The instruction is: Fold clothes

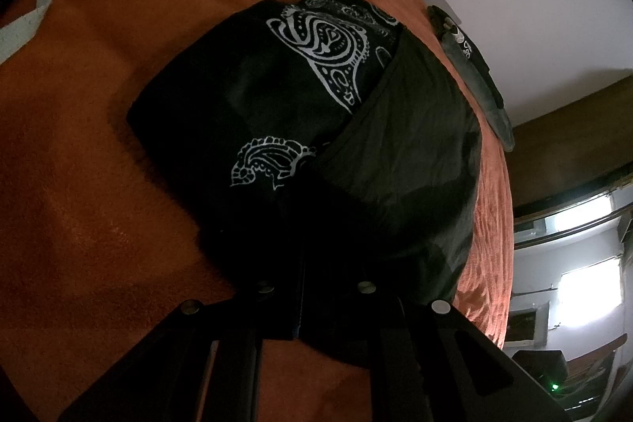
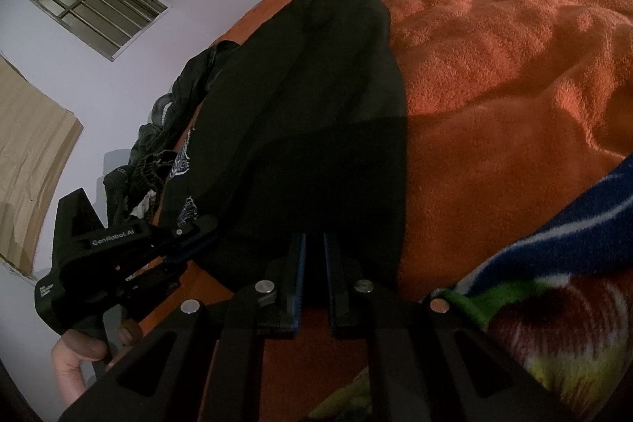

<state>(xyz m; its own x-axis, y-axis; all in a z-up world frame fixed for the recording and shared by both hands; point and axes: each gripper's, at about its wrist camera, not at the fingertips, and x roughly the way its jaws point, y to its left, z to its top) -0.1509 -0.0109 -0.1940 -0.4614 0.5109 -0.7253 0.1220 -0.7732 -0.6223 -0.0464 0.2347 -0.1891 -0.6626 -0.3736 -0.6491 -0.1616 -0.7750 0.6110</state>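
Since both my left gripper [image 1: 312, 275] and right gripper [image 2: 314, 263] clamp the near hem of the limp, light black paisley-printed cotton garment [image 1: 300, 113], I judge it drapes easily.

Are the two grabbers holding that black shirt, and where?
Yes. The left gripper and right gripper each pinch the near edge of the black garment lying on the orange blanket.

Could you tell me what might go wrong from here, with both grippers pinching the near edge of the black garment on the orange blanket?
1. Each gripper, left and right, seems to pinch only the hem of the black garment, so it might slip out when lifted.
2. The garment is already doubled over, so a pull could undo that fold.
3. The clothes pile lies close beside it and might snag.
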